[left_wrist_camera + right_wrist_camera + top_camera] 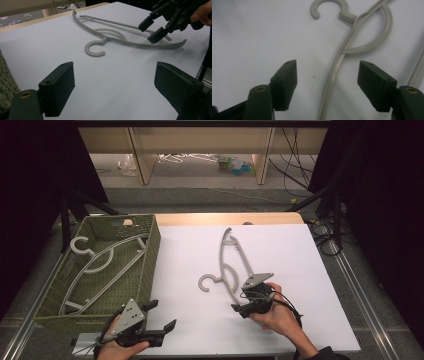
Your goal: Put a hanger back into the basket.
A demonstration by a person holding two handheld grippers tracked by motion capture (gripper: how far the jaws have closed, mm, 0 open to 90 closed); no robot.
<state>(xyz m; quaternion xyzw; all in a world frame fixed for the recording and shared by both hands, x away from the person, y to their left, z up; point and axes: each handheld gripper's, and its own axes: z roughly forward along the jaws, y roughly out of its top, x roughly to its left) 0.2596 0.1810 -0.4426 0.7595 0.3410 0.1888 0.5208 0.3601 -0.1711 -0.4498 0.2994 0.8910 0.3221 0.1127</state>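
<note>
We see the grey hanger [231, 265] lying flat mid-bench, toward its right edge — our right gripper [241, 308] straddles its arm, jaws released. Our left gripper [161, 314] hovers near the front-left corner, jaws released, empty.

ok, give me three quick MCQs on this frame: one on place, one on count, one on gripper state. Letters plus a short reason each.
1. Where does the hanger near the right gripper lie?
A. in the basket
B. on the white sheet
C. on the floor

2. How many hangers lie in the green basket?
A. none
B. one
C. three

3. The right gripper's jaws are:
A. open, astride the hanger's arm
B. clamped on the hook
C. shut, holding nothing

Answers: 1 B, it lies flat on the white sheet. 2 B, one hanger in the basket. 3 A, the pads stand clear on both sides of the arm.
</note>
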